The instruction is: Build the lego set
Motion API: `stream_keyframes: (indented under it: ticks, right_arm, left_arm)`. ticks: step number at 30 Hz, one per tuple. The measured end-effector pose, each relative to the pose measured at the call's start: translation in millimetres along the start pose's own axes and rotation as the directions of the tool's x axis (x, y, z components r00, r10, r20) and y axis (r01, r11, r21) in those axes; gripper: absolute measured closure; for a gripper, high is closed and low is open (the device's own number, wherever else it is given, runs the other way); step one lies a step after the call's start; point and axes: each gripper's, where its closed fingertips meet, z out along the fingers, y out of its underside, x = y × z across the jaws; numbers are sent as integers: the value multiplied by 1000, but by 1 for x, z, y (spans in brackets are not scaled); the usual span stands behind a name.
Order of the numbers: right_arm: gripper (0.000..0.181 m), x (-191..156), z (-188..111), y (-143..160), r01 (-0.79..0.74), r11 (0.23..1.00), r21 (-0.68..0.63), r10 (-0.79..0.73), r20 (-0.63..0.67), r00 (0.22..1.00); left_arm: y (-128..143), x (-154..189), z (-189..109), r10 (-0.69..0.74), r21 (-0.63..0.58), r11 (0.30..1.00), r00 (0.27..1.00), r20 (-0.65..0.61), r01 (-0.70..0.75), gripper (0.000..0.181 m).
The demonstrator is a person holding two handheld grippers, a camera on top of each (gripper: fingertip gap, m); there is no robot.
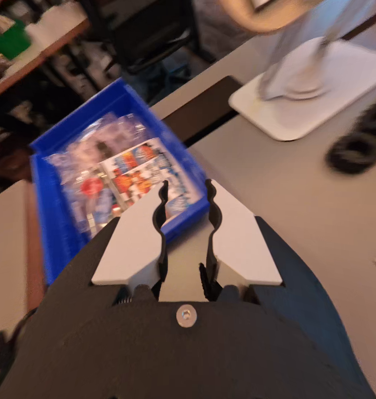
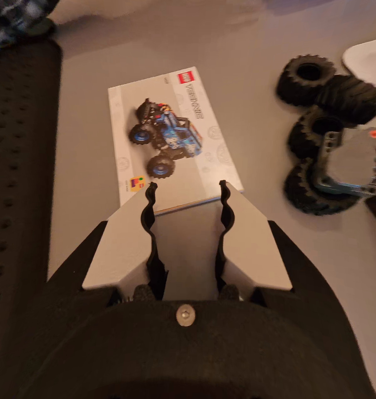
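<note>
In the left wrist view a blue bin [image 1: 51,216] sits on the grey table and holds clear bags of lego parts [image 1: 90,172] and a colourful printed sheet [image 1: 144,170]. My left gripper [image 1: 186,183] is open and empty, above the bin's near right corner. In the right wrist view an instruction booklet [image 2: 182,172] with a blue monster truck on its cover lies flat on the table. My right gripper [image 2: 187,183] is open and empty, its tips over the booklet's near edge. Several black tyres [image 2: 319,90] and a clear bag of parts [image 2: 353,159] lie to the right.
A white stand base [image 1: 308,108] sits at the far right of the left wrist view, with a dark round object [image 1: 351,155] near it. A dark perforated mat [image 2: 18,172] runs along the left of the right wrist view. A white object's edge [image 2: 368,62] shows at upper right. One gripper's finger ends stand about 40 centimeters off the other's.
</note>
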Motion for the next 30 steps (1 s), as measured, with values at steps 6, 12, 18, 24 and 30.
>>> stream_keyframes:
  ticks: [6,12,18,24,30]
  right_arm:
    - [123,28,-18,-13,-36,998,42,42,-155,987]
    - [113,60,-37,-20,-110,993,34,115,-288,951]
    - [110,89,-28,-17,-140,990,-4,130,-344,930]
    - [113,87,-20,-8,-143,990,22,143,-305,942]
    - [114,86,-23,-2,-126,992,12,124,-288,950]
  left_arm:
    - [2,110,-12,38,20,999,957,-288,-34,145]
    - [-5,173,10,99,-6,994,905,-413,-111,121]
    - [-18,215,77,127,-77,980,873,-470,-184,97]
    - [9,238,103,76,-178,962,827,-557,-208,122]
    - [-18,178,61,121,-53,986,902,-414,-156,122]
